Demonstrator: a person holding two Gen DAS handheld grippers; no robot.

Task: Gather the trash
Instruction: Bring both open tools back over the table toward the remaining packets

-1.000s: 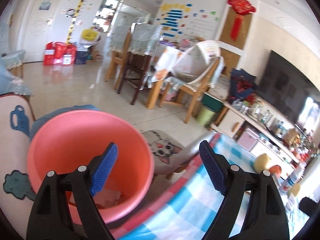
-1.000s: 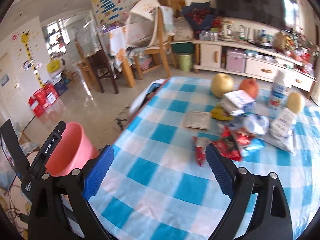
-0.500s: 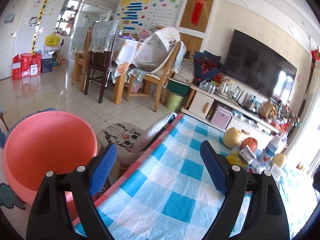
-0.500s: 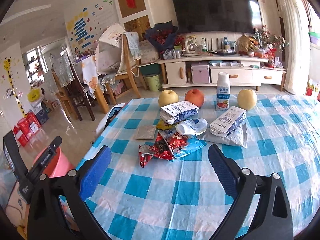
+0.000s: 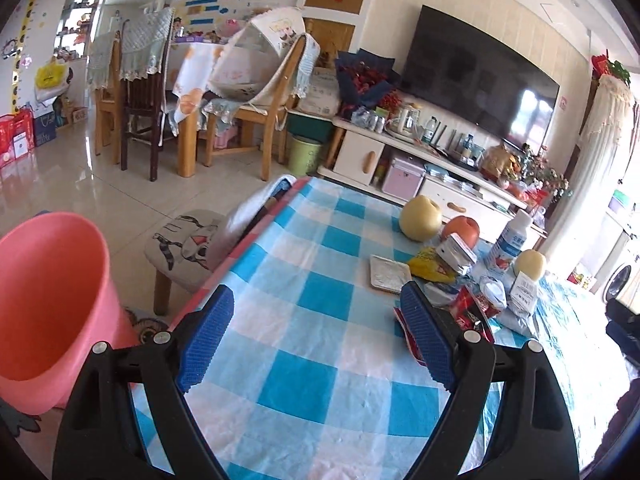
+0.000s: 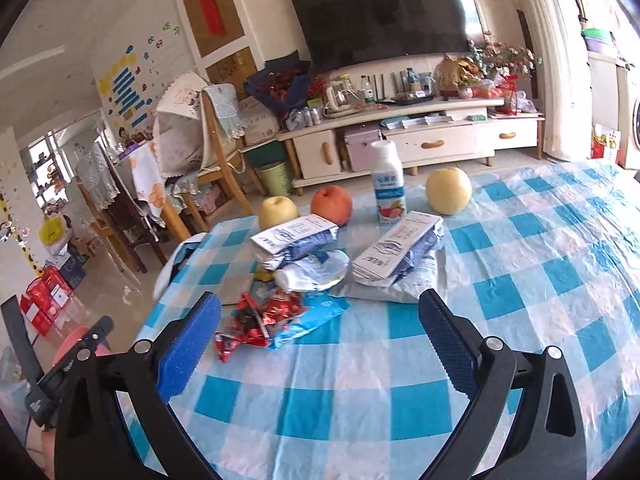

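Observation:
A heap of trash lies on the blue checked table (image 6: pixel 400 400): a red wrapper (image 6: pixel 260 320), a blue wrapper (image 6: pixel 316 312), a white pouch (image 6: pixel 316 272) and two crushed milk cartons (image 6: pixel 296 236) (image 6: pixel 400 252). My right gripper (image 6: pixel 320 304) hovers open just short of the heap, with nothing between its fingers. My left gripper (image 5: pixel 316 300) is open and empty over the table's left part, and the heap (image 5: pixel 476 304) lies past its right finger. A pink bucket (image 5: pixel 48 288) stands on the floor to the left of the table.
Two pears (image 6: pixel 278 212) (image 6: pixel 448 190), an orange-red fruit (image 6: pixel 332 204) and a yoghurt bottle (image 6: pixel 388 188) stand behind the heap. A cat-cushion stool (image 5: pixel 184 248) sits by the table's left edge. Wooden chairs (image 5: pixel 256 120) and a TV cabinet (image 6: pixel 420 140) stand further back.
Both views have swung right, away from the pink bucket and onto the table. The trash heap has come closer to the right gripper, whose jaws have spread slightly.

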